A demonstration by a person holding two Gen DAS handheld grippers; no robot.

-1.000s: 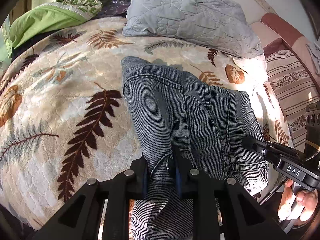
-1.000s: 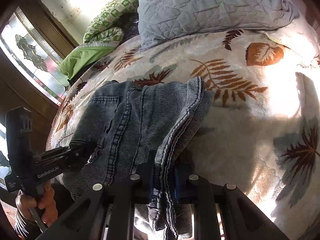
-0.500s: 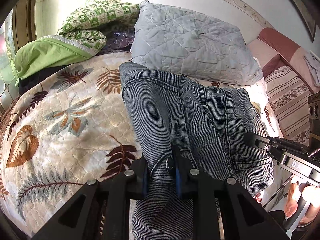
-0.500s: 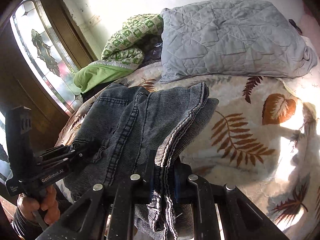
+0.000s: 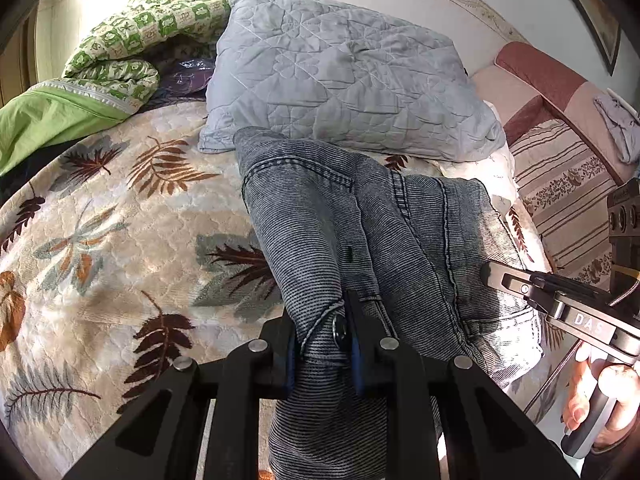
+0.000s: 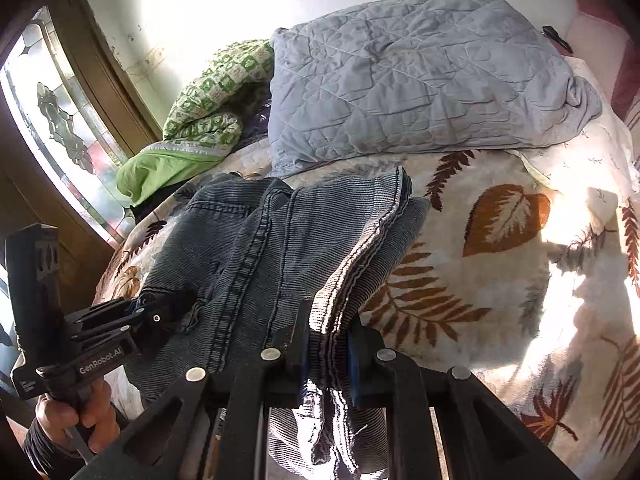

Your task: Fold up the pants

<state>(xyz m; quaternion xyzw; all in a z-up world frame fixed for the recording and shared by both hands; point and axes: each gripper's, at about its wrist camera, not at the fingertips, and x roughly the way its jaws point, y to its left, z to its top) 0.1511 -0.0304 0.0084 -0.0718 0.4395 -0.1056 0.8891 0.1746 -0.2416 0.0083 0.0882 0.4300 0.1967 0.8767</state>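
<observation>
Left gripper (image 5: 322, 334) and right gripper (image 6: 328, 346), each clamped on an edge of the jeans (image 5: 360, 216), hold them draped over the leaf-print bedspread (image 5: 120, 248). Folding looks partway done; laying down and smoothing remain. Grey pillow (image 6: 420, 76) and window (image 6: 52, 144) lie behind.

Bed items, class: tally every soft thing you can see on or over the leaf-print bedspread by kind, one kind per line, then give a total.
Grey denim pants: 1
Grey quilted pillow: 1
Green patterned quilt: 1
Plain green cloth: 1
Total: 4
</observation>
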